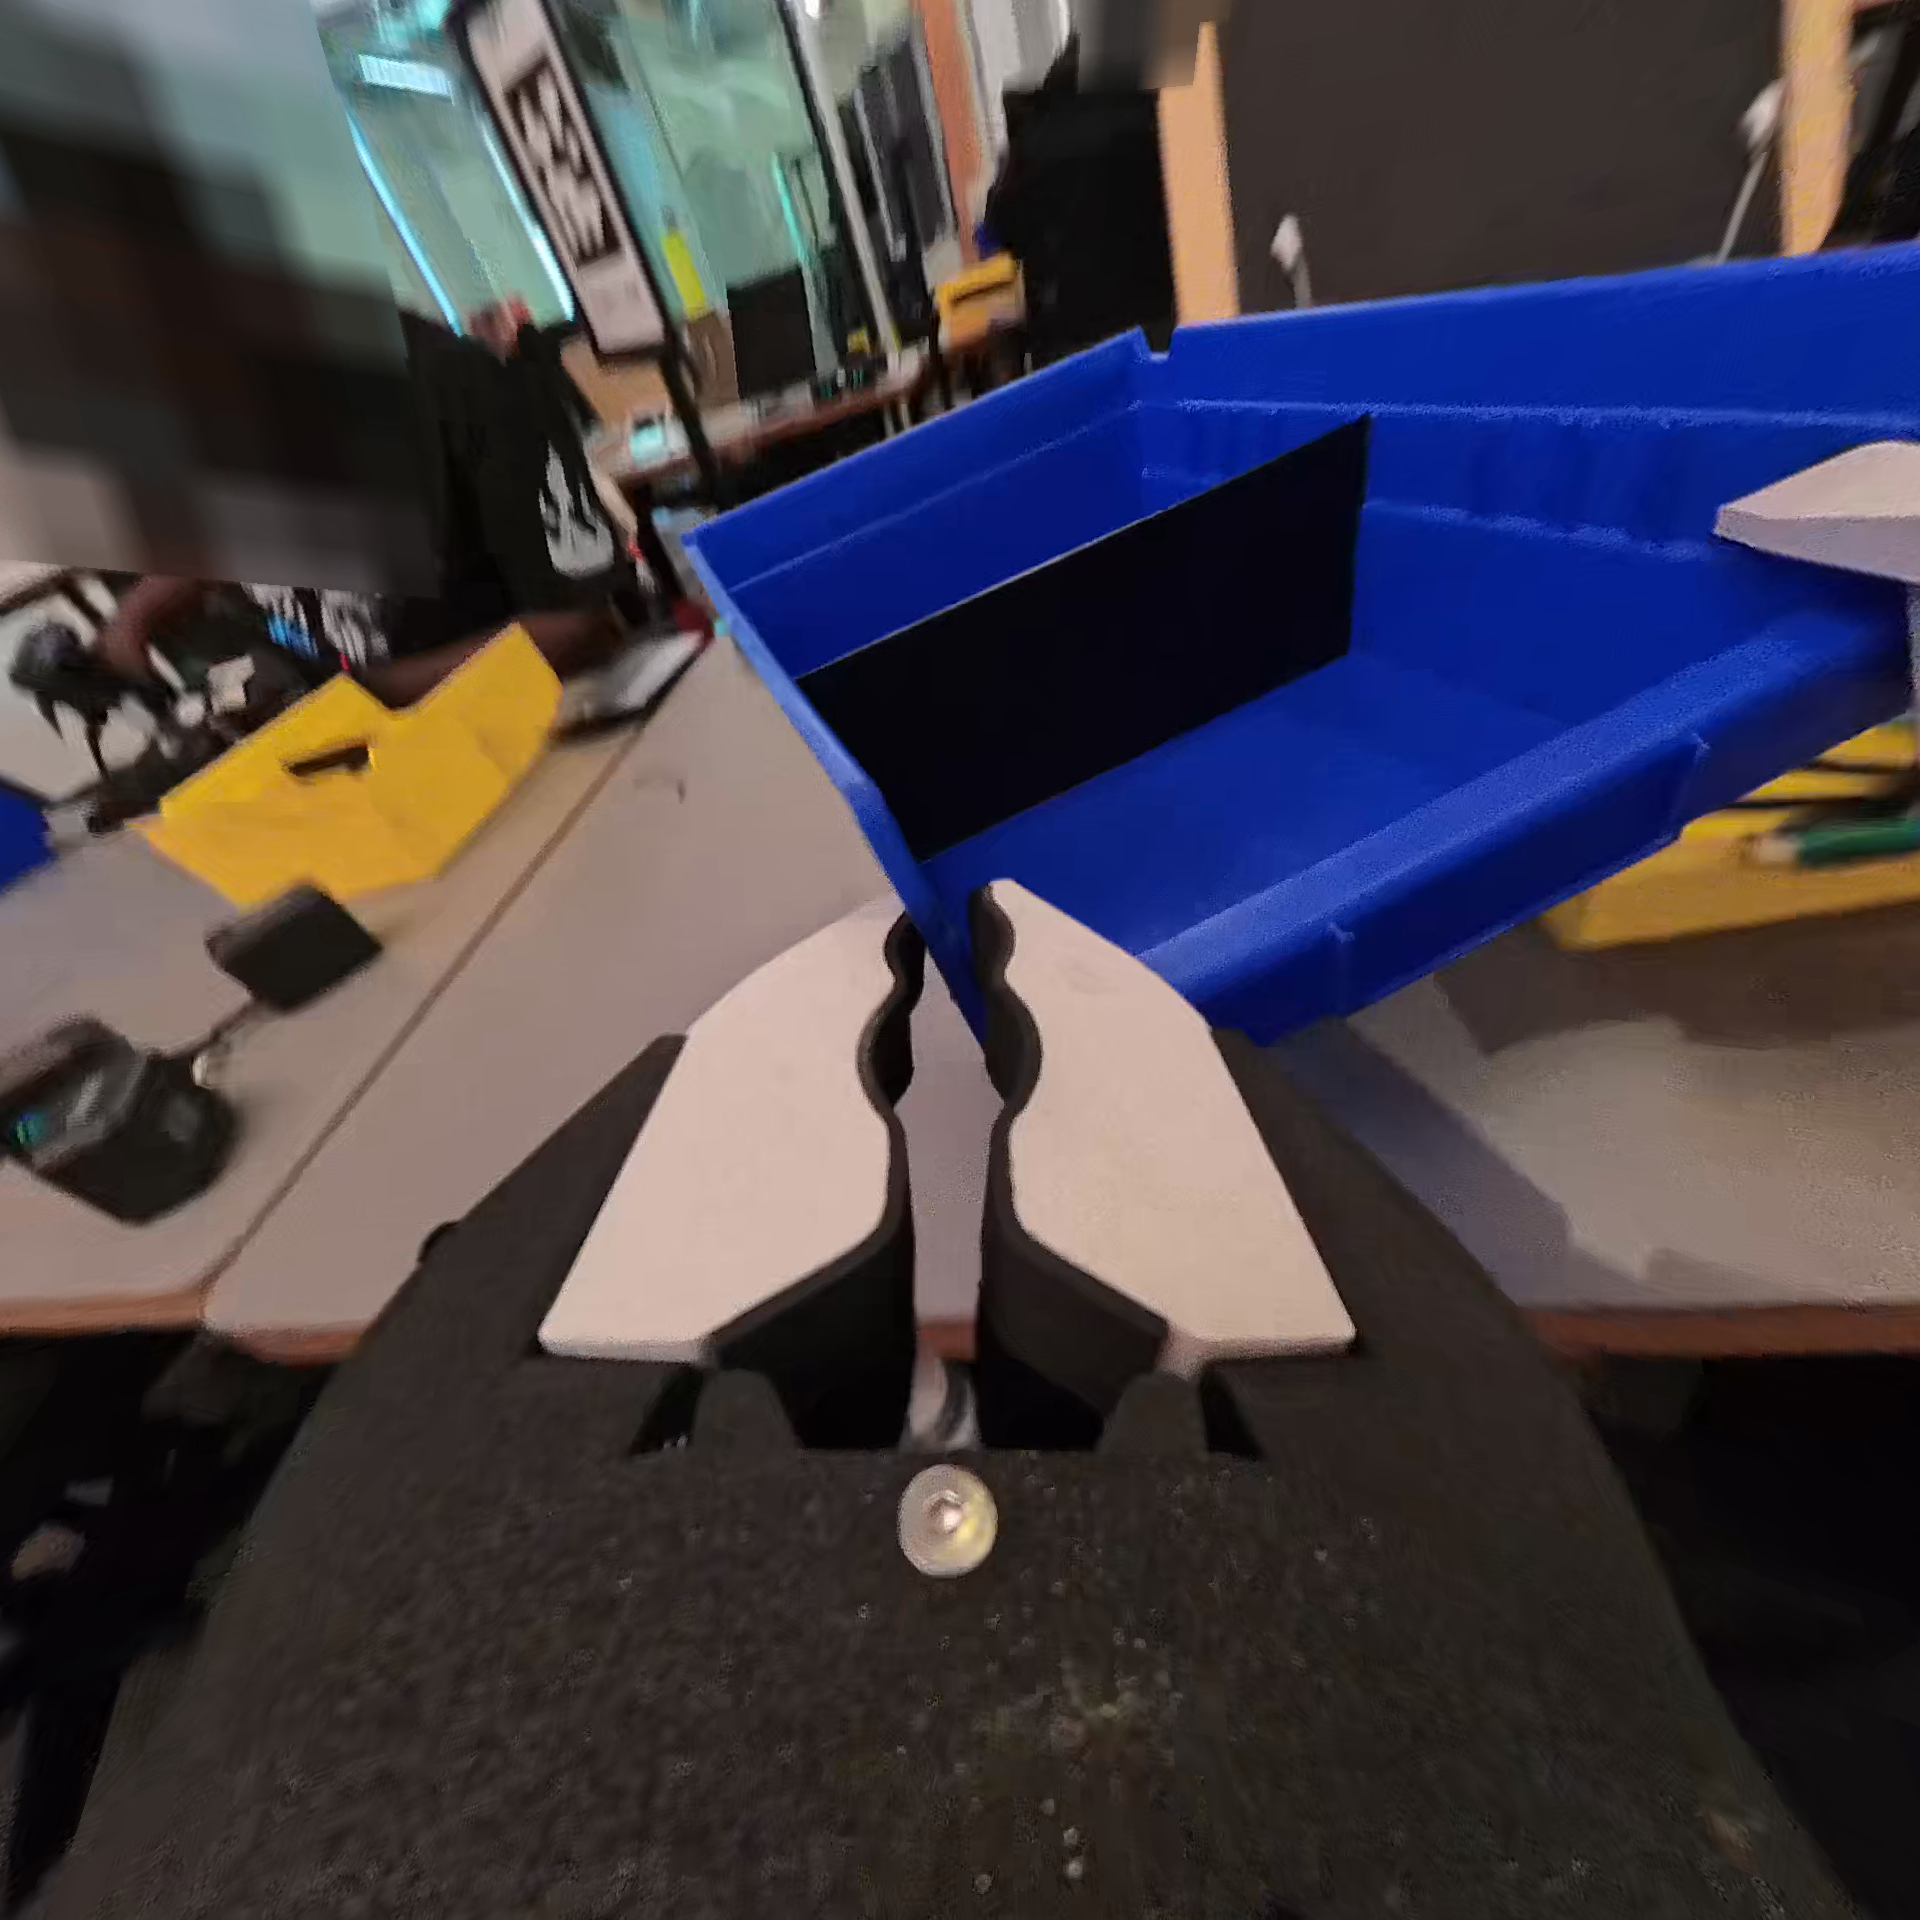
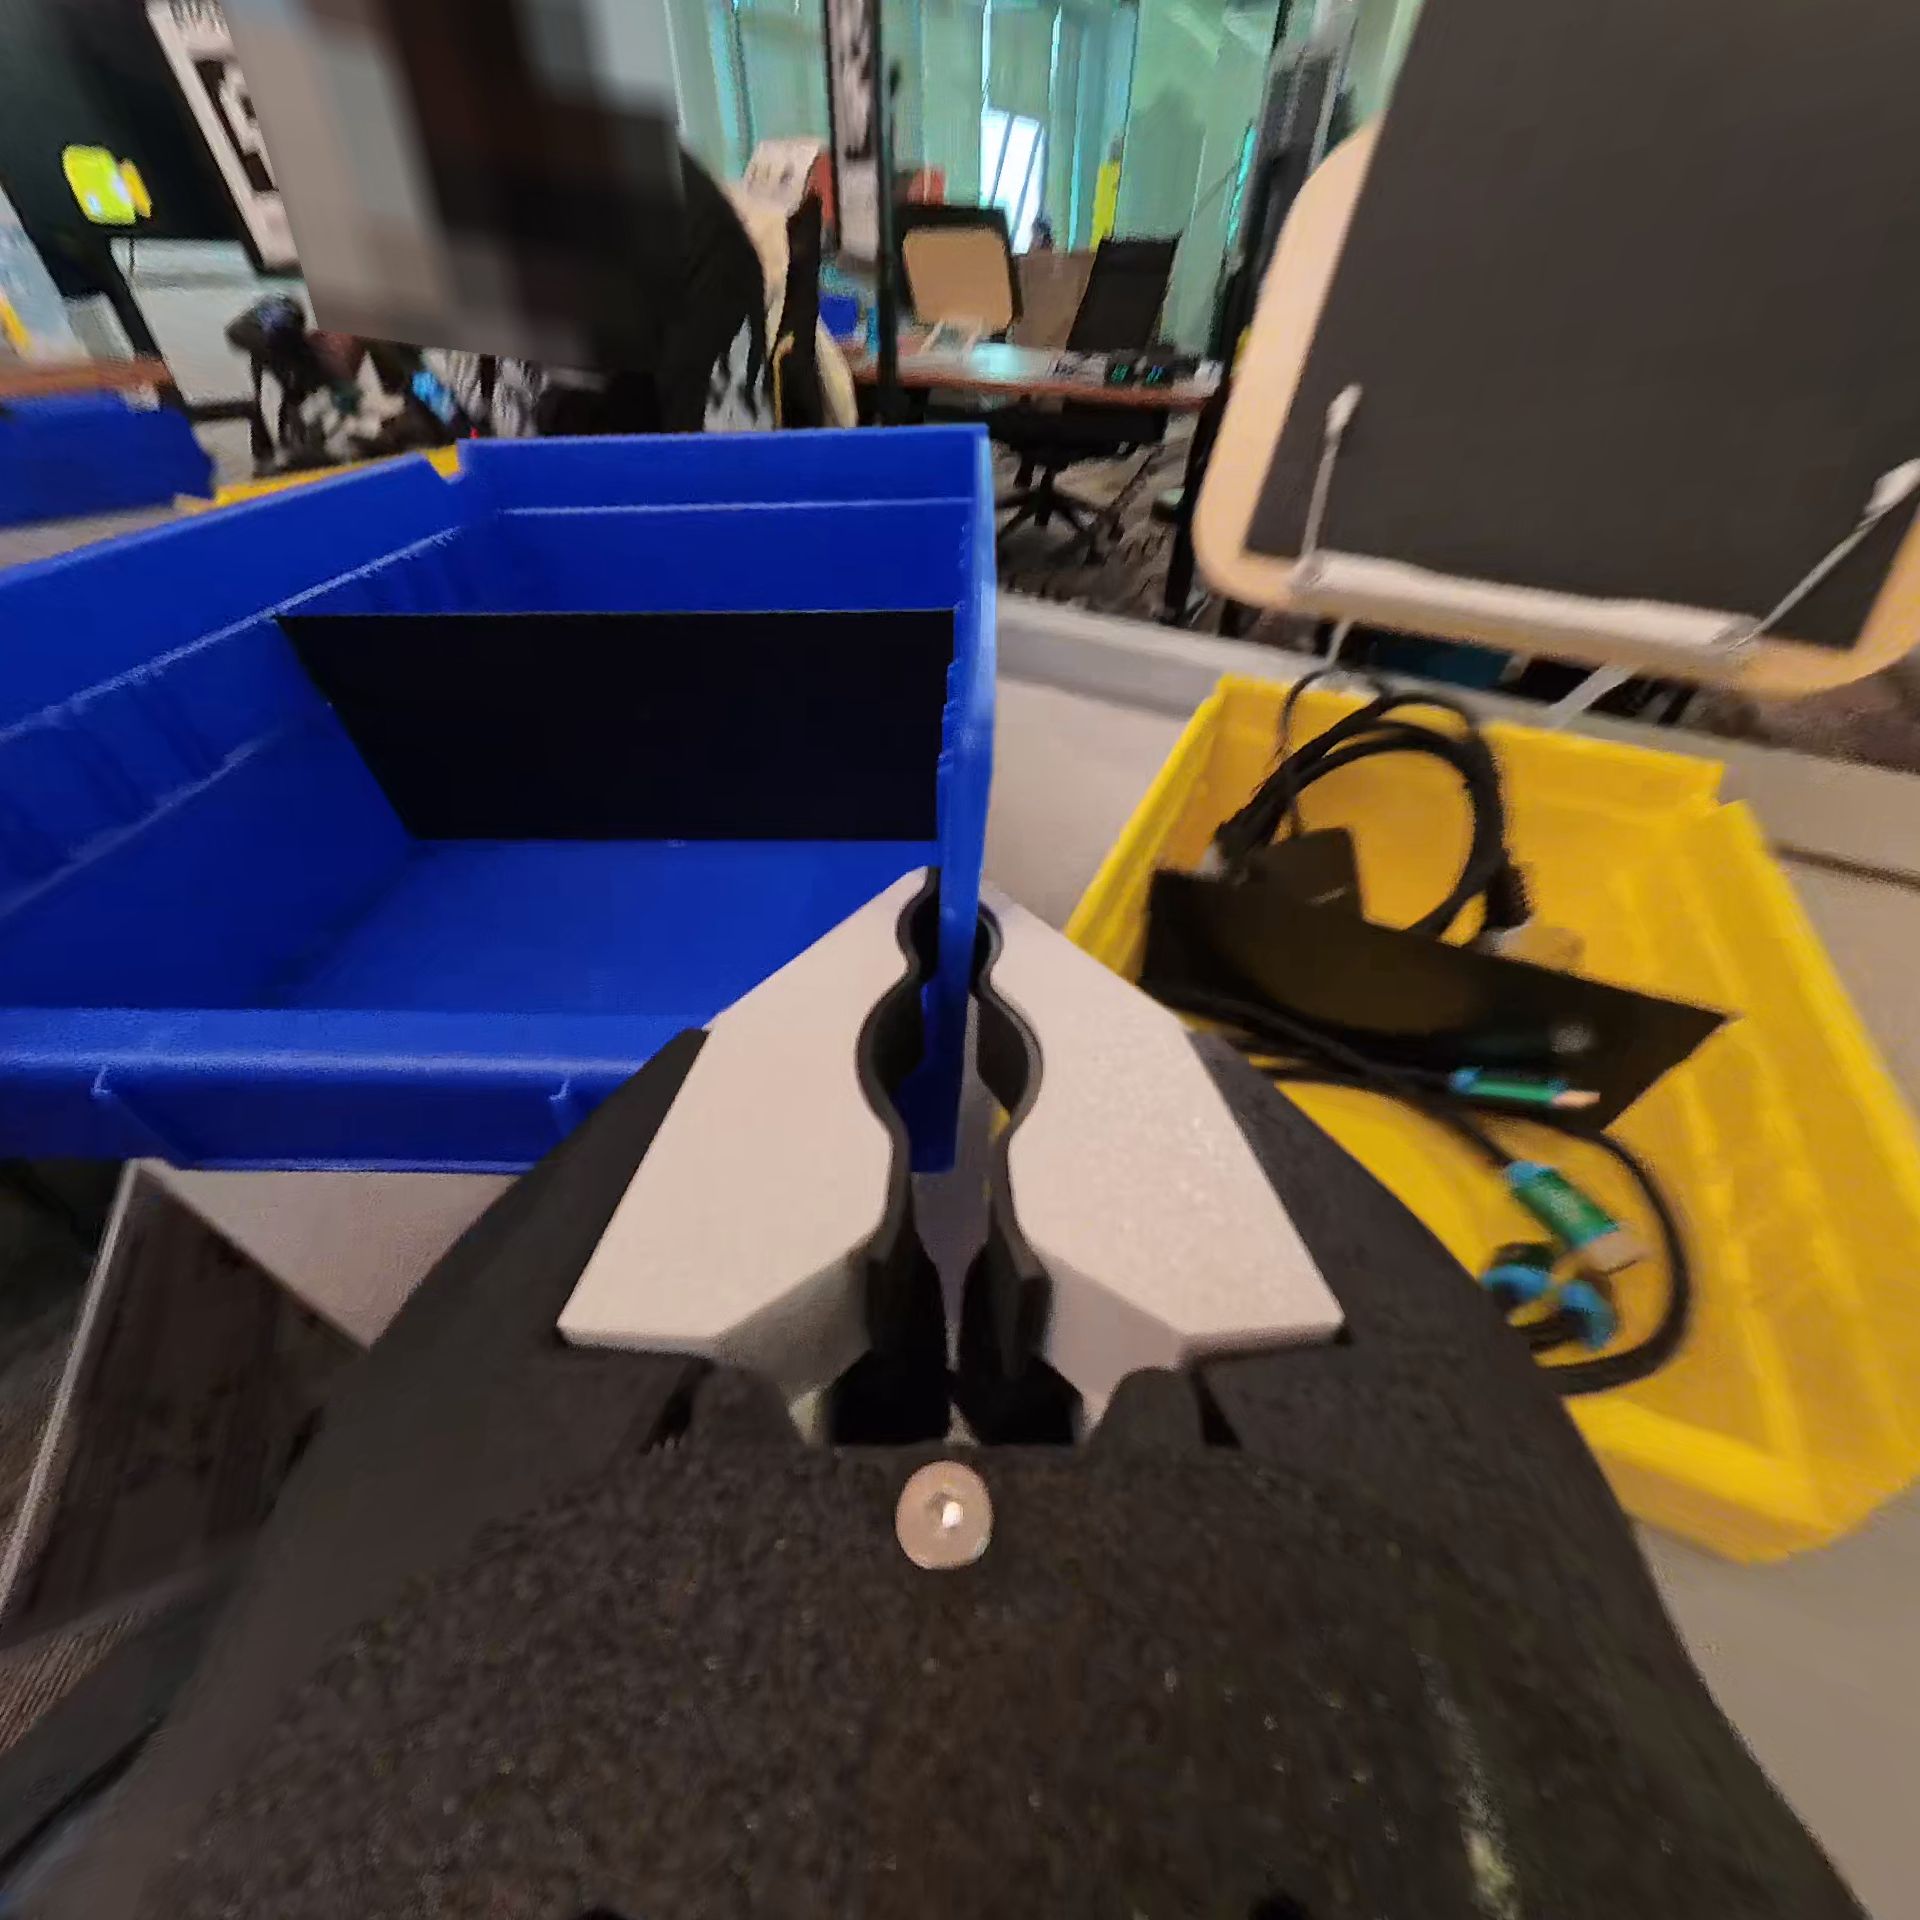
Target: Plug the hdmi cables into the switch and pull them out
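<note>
An empty blue bin (image 1: pixel 1455 790) with a black divider (image 1: pixel 1091 644) hangs tilted above the grey table (image 1: pixel 644 935). My left gripper (image 1: pixel 945 914) is shut on the bin's left end wall near its front corner. My right gripper (image 2: pixel 951 904) is shut on the bin's right end wall (image 2: pixel 961 790); one of its fingers (image 1: pixel 1829 509) also shows in the left wrist view over the bin's right end. Black HDMI cables (image 2: pixel 1455 790) with green and blue plugs (image 2: pixel 1548 1195) and a small black box (image 2: pixel 1320 862) lie in a yellow bin (image 2: pixel 1714 1403) to the right.
A black panel (image 2: pixel 1434 987) lies in the yellow bin. Another yellow bin (image 1: pixel 364 769) and black devices (image 1: pixel 114 1122) sit on the table to the left. A dark board (image 2: pixel 1621 312) in a pale frame stands behind. A person stands far back on the left.
</note>
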